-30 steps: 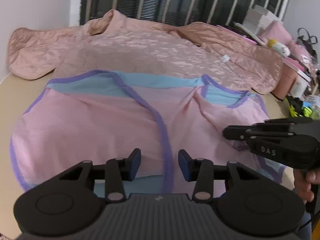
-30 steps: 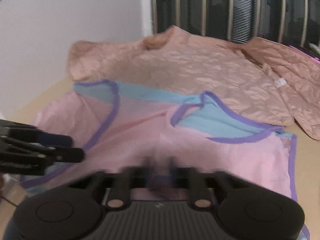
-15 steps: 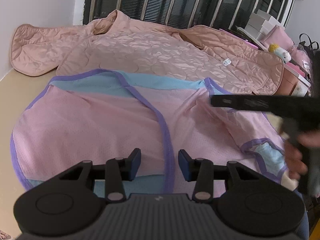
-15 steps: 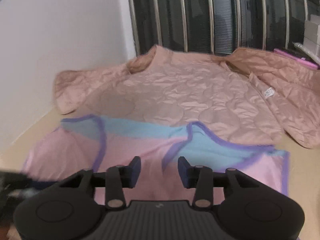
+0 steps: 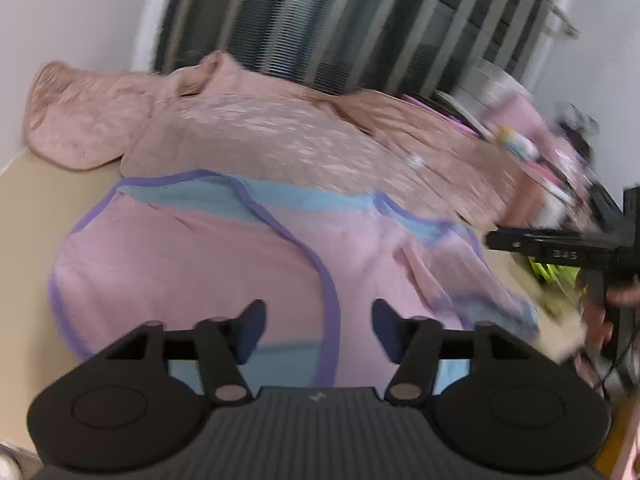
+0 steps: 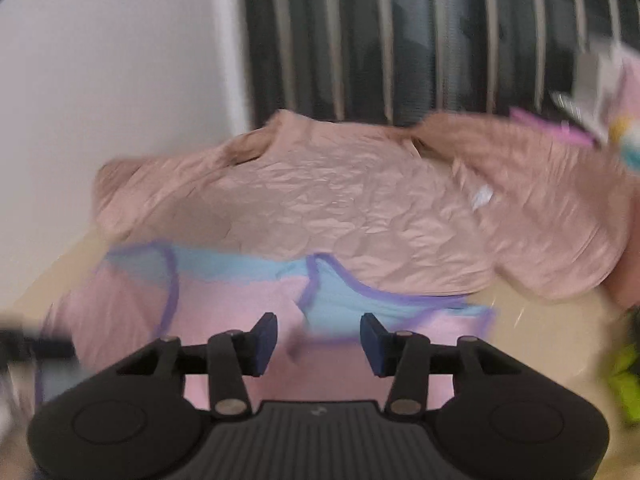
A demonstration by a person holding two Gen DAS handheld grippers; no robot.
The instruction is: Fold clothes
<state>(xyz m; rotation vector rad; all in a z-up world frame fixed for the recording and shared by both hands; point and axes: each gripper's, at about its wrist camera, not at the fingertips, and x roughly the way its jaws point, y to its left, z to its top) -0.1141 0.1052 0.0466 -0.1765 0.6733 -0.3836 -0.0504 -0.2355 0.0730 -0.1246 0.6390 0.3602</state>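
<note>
Both views are blurred. At far left a white wall (image 5: 80, 20) is seen, with a beige desk (image 5: 36, 216) under it. A quilted peach jacket (image 5: 248, 128) is spread flat across the back of the desk, one sleeve reaching toward the wall, a small white label (image 5: 416, 159) showing on its right part. Just in front of it, touching its lower edge, a pink garment (image 5: 192, 264) with purple trim and light blue panels is laid flat on the desk, its purple-edged opening running down the middle. The left tool (image 5: 319, 332) is held low over the near hem of the pink garment, jaws spread apart, nothing gripped between them; whether the fabric is touched cannot be told. Dark window bars (image 5: 320, 32) are seen behind the jacket. In the right wrist view the right tool (image 6: 319, 344) is also seen released, jaws wide, over the pink garment (image 6: 240, 304) near its blue neckline panel, nothing held. In the left wrist view that right tool (image 5: 490, 240) is seen from the side at the right edge, beside the garment's right edge, gripped by a hand (image 5: 600, 312). Clutter at far right is too blurred to name, apart from something neon yellow-green (image 5: 548, 272).
</note>
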